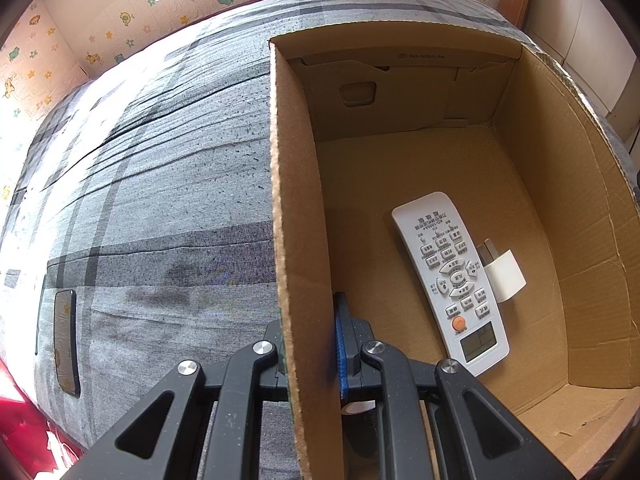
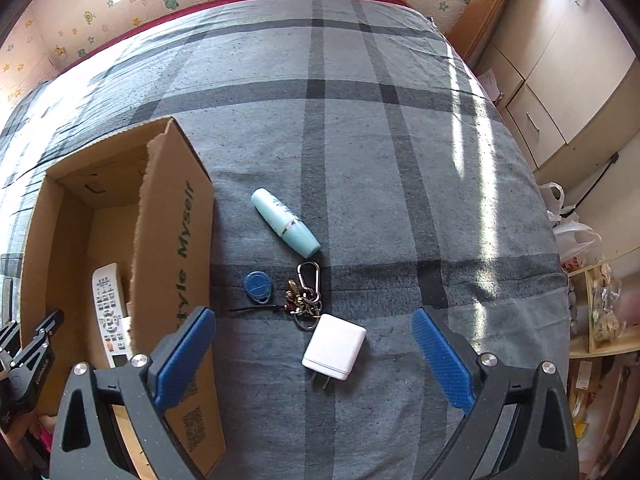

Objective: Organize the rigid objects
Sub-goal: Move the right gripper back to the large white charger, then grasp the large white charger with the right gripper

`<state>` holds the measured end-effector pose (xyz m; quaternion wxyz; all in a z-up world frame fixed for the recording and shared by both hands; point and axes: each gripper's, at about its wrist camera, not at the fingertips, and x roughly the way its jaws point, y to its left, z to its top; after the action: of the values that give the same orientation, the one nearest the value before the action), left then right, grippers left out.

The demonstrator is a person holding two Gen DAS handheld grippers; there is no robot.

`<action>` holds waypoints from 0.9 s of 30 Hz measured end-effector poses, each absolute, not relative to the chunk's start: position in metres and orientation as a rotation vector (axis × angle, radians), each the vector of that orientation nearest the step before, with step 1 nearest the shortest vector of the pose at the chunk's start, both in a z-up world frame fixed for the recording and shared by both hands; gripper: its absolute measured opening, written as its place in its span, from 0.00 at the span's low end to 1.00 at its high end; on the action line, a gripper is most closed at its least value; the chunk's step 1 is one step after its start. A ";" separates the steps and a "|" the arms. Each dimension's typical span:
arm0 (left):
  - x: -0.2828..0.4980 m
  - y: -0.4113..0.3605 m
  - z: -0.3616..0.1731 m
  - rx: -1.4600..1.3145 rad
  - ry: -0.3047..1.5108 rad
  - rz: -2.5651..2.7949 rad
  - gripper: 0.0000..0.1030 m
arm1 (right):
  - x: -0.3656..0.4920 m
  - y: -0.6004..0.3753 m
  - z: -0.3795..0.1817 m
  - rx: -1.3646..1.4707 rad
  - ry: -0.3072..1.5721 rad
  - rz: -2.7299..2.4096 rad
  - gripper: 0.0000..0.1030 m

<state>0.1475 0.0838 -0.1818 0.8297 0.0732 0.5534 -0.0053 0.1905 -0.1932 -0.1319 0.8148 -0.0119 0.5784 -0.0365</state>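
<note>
i am holding my left gripper (image 1: 310, 354) at the near wall of the cardboard box (image 1: 298, 208), its fingers clamped on that wall, one finger outside and the blue-padded one inside. the box is sitting on the bed (image 2: 360, 140) with its grey plaid cover. inside the box, a white remote control (image 1: 450, 276) is lying flat on the floor of it, and a small white plug adapter (image 1: 505, 276) is resting just beside the remote, touching its edge. a dark phone (image 1: 66, 344) is lying on the bed outside the box, well apart from it.

i am hovering my right gripper (image 2: 314, 364) over the bed beside the box, its fingers spread wide apart and holding nothing. a white charger (image 2: 335, 347) is lying between the two blue pads, prongs pointing toward me, and neither pad is touching it. just beyond it a bunch of keys (image 2: 304, 300) with a carabiner is lying on the cover, touching the charger's far corner, with a blue key fob (image 2: 257, 287) beside them. a pale blue bottle (image 2: 285, 222) is lying on its side a little farther off, near the carabiner.
</note>
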 end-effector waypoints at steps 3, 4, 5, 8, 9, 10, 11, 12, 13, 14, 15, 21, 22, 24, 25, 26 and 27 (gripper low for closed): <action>0.147 0.084 -0.181 0.157 1.173 -0.011 0.14 | 0.191 -0.200 -0.145 -0.028 1.248 -0.100 0.98; 0.147 0.084 -0.181 0.159 1.173 -0.010 0.14 | 0.191 -0.202 -0.149 -0.022 1.254 -0.102 0.98; 0.147 0.084 -0.181 0.161 1.174 -0.010 0.14 | 0.191 -0.203 -0.153 -0.018 1.260 -0.107 0.98; 0.147 0.083 -0.182 0.163 1.175 -0.010 0.14 | 0.191 -0.208 -0.167 -0.013 1.275 -0.119 0.98; 0.147 0.083 -0.182 0.163 1.175 -0.010 0.14 | 0.192 -0.210 -0.173 -0.005 1.283 -0.124 0.98; 0.147 0.083 -0.182 0.163 1.175 -0.010 0.14 | 0.192 -0.212 -0.178 0.005 1.292 -0.128 0.98; 0.148 0.082 -0.182 0.164 1.175 -0.010 0.14 | 0.192 -0.214 -0.182 0.017 1.298 -0.131 0.98; 0.147 0.082 -0.182 0.166 1.174 -0.009 0.14 | 0.192 -0.216 -0.187 0.033 1.306 -0.132 0.98; 0.148 0.081 -0.182 0.168 1.174 -0.009 0.14 | 0.192 -0.218 -0.191 0.041 1.313 -0.134 0.98; 0.147 0.081 -0.182 0.168 1.174 -0.008 0.14 | 0.193 -0.219 -0.194 0.049 1.317 -0.134 0.98; 0.147 0.081 -0.182 0.167 1.174 -0.009 0.14 | 0.192 -0.220 -0.197 0.053 1.319 -0.135 0.98; 0.147 0.081 -0.182 0.170 1.173 -0.008 0.14 | 0.193 -0.227 -0.211 0.083 1.335 -0.144 0.98; 0.147 0.080 -0.182 0.171 1.173 -0.007 0.14 | 0.193 -0.228 -0.214 0.086 1.339 -0.143 0.98; 0.147 0.080 -0.183 0.171 1.173 -0.007 0.14 | 0.193 -0.230 -0.217 0.092 1.342 -0.147 0.98; 0.147 0.080 -0.183 0.172 1.173 -0.007 0.14 | 0.193 -0.230 -0.219 0.092 1.344 -0.148 0.98; 0.147 0.080 -0.183 0.173 1.173 -0.006 0.14 | 0.192 -0.232 -0.221 0.093 1.347 -0.148 0.98; 0.147 0.080 -0.183 0.173 1.173 -0.006 0.14 | 0.192 -0.233 -0.222 0.094 1.348 -0.151 0.98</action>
<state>0.1468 0.0797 -0.1828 0.8293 0.0816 0.5528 -0.0029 0.1920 -0.2329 -0.2220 0.7775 0.0436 0.6235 -0.0697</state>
